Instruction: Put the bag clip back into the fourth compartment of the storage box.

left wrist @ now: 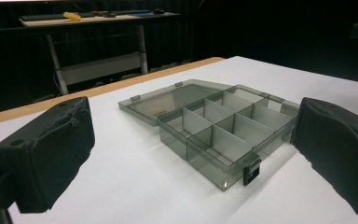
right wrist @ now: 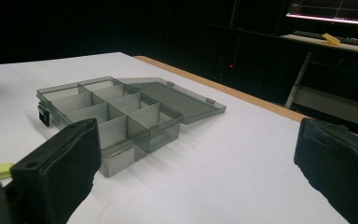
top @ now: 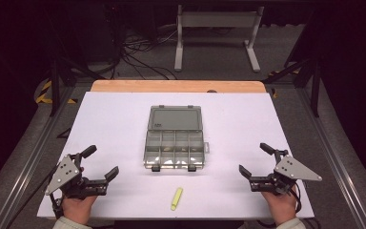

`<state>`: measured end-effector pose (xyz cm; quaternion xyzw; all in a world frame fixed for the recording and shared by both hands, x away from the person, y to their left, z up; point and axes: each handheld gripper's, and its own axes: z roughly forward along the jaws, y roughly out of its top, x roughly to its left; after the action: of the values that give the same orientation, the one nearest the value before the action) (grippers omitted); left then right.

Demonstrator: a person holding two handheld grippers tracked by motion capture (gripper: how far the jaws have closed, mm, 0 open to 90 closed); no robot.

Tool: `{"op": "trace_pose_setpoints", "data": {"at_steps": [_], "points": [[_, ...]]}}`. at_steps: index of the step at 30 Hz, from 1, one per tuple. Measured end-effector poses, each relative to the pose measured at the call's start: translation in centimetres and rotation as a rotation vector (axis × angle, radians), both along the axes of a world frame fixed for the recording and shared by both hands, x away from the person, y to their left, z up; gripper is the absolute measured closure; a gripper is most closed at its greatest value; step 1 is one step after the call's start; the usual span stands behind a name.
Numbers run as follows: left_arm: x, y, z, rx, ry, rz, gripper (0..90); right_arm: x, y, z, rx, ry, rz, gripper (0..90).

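Grippers parked wide, organizer box laid open for loading

Compartments face upward because the smoky transparent organizer box (top: 175, 147) lies at the middle of the white table (top: 114, 119) with its lid (top: 175, 118) swung fully back and lying flat on the far side, so nothing blocks access from above. Its two dark latches (top: 155, 168) point toward the person, hanging free at the near edge. A small yellow-green stick (top: 177, 198), perhaps a marker or eraser, lies on the table just in front of the box, between the two hands and apart from both, where either could reach it.

The left gripper (top: 101, 165) rests low at the near left corner, its jaws spread wide with nothing between them; the left gripper view looks across the bare surface to the box. The right gripper (top: 256, 160) mirrors it at the near right, jaws likewise spread and empty. Judging by this symmetric stance, both hands sit at a ready position, with the stick the likely first thing to be picked up.
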<state>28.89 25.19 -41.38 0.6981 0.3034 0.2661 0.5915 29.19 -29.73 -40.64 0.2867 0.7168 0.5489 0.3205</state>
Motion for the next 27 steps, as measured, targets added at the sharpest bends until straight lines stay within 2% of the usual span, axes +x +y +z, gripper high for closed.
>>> {"op": "trace_pose_setpoints", "data": {"at_steps": [7, 14, 20, 27], "points": [[-0.1, -0.1, 0.1, 0.003, -0.006, 0.002, 0.0, 0.1, 0.2, 0.0, -0.011, 0.003, 0.008, 1.6], [-0.3, 0.1, 0.3, 0.008, -0.014, 0.005, 0.0, 0.4, 0.6, 0.2, -0.002, 0.032, 0.024, 1.6], [-0.4, 0.3, 0.4, 0.021, -0.014, 0.005, 0.0, 0.6, 1.7, 0.8, -0.009, 0.045, 0.069, 1.6], [-0.6, 0.4, 0.4, 0.037, -0.033, 0.004, 0.1, 1.5, 4.9, 1.9, -0.010, 0.075, 0.165, 1.6]]}}
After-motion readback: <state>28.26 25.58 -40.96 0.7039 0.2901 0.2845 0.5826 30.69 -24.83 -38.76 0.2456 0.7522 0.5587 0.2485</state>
